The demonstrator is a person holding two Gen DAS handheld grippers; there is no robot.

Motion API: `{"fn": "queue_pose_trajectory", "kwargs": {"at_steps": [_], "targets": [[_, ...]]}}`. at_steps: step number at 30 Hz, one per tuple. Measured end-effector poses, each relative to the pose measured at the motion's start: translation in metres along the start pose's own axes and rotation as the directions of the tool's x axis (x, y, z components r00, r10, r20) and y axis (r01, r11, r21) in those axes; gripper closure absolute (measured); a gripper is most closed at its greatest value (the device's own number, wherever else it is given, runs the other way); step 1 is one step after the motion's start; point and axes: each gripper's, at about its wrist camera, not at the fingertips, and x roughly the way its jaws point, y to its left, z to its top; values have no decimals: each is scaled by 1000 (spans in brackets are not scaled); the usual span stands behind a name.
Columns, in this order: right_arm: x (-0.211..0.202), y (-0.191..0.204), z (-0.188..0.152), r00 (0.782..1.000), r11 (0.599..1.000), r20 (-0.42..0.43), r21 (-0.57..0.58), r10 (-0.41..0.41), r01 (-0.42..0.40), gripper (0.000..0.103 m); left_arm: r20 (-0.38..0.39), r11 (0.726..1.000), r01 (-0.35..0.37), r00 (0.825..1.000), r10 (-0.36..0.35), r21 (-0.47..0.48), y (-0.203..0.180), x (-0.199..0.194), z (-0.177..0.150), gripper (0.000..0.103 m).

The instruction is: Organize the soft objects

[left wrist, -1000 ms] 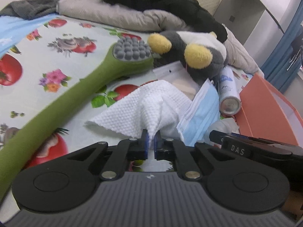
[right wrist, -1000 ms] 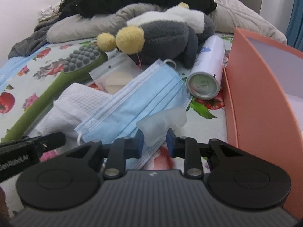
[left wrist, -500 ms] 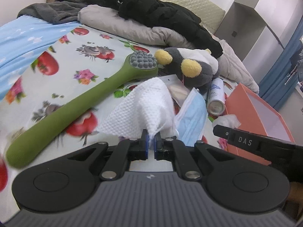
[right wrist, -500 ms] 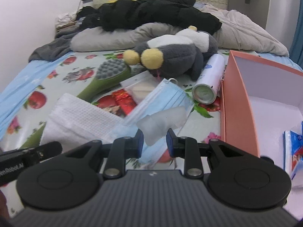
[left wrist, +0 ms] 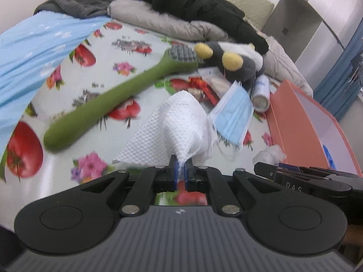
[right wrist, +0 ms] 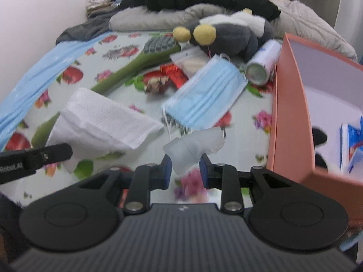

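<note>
the left tool [left wrist: 181, 171] is pinched almost fully closed on a corner of the white cloth [left wrist: 172, 127], which hangs lifted above the bed [left wrist: 68, 86] in front of it. in the right wrist view the same cloth [right wrist: 102, 122] shows as a folded, dimpled sheet raised at the left, with the left tool's tip [right wrist: 45, 154] beside it.

the right tool [right wrist: 185, 168] stands partly apart, with a crumpled clear plastic piece [right wrist: 192, 147] between its fingers; the plastic fills the gap and is held off the bed, though the contact with the pads is not sharp. from the left wrist the plastic [left wrist: 268, 155] appears just in front of the right tool's tip [left wrist: 295, 176], near the orange box [left wrist: 292, 122].

on the flowered bed lie a blue mask [right wrist: 206, 95], a green brush [left wrist: 109, 104] with a grey nubbed head, a grey plush toy [right wrist: 229, 34] with yellow pompoms, a spray can [right wrist: 262, 65] on its side against the box [right wrist: 292, 113], and a red packet [right wrist: 172, 72]. the mask lies between the cloth and the can. the box is open at the right of the bed, with blue and white packets [right wrist: 354, 140] inside. dark clothes [left wrist: 199, 6] and a grey pillow [left wrist: 163, 25] are heaped at the far end.
</note>
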Motion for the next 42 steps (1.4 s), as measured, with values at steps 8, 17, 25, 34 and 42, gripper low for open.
{"fn": "queue_pose_trajectory", "kwargs": {"at_steps": [8, 17, 25, 34, 42], "targets": [[14, -3, -22, 994, 999, -106, 22, 34, -32, 70, -84, 1000, -5, 996, 3, -23, 8, 8, -23, 93], [9, -8, -21, 994, 998, -103, 50, 47, -42, 40, -54, 1000, -2, 999, 1, -16, 3, -3, -17, 37], [18, -12, -17, 994, 997, -90, 55, 55, -50, 40, 14, 999, -33, 999, 33, -13, 2, 3, 1, 26], [31, -6, -19, 991, 997, -102, 17, 81, -80, 38, -35, 995, -90, 995, 91, 37, 2, 46, -2, 26], [34, 0, -25, 992, 994, -109, -71, 70, -78, 40, -29, 976, -165, 985, 170, 140, -5, 66, -14, 27]]}}
